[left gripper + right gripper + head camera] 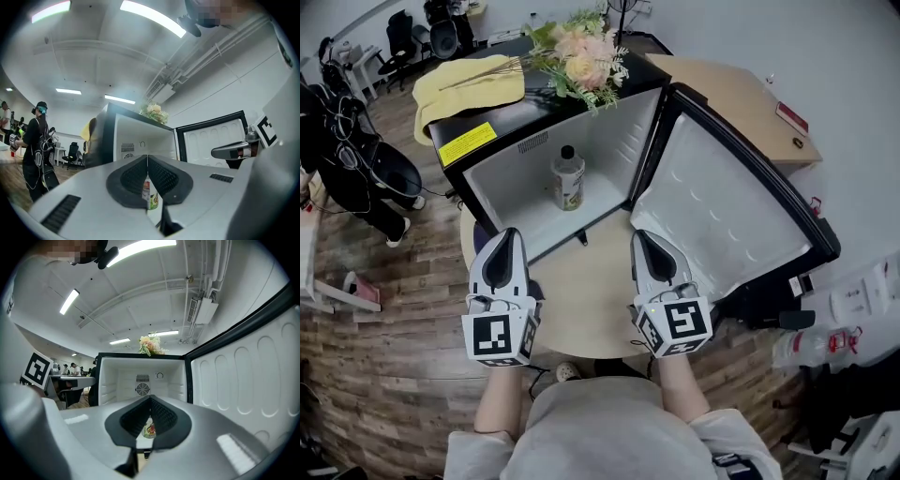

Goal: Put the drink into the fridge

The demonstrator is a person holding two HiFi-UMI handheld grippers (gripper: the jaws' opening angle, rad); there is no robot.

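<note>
Left gripper (508, 239) and right gripper (643, 239) both have their jaws closed on nothing, side by side and level. Ahead of them and between their tips, the drink bottle (568, 178) stands upright on the floor of the open fridge (614, 141). The fridge's door (722, 202) is swung wide beyond the right gripper. Beneath both lies a round pale table (581, 300). Flowers (581, 56) and a yellow cloth (473, 84) top the fridge, and wood-plank floor (394, 356) lies around the table.
</note>
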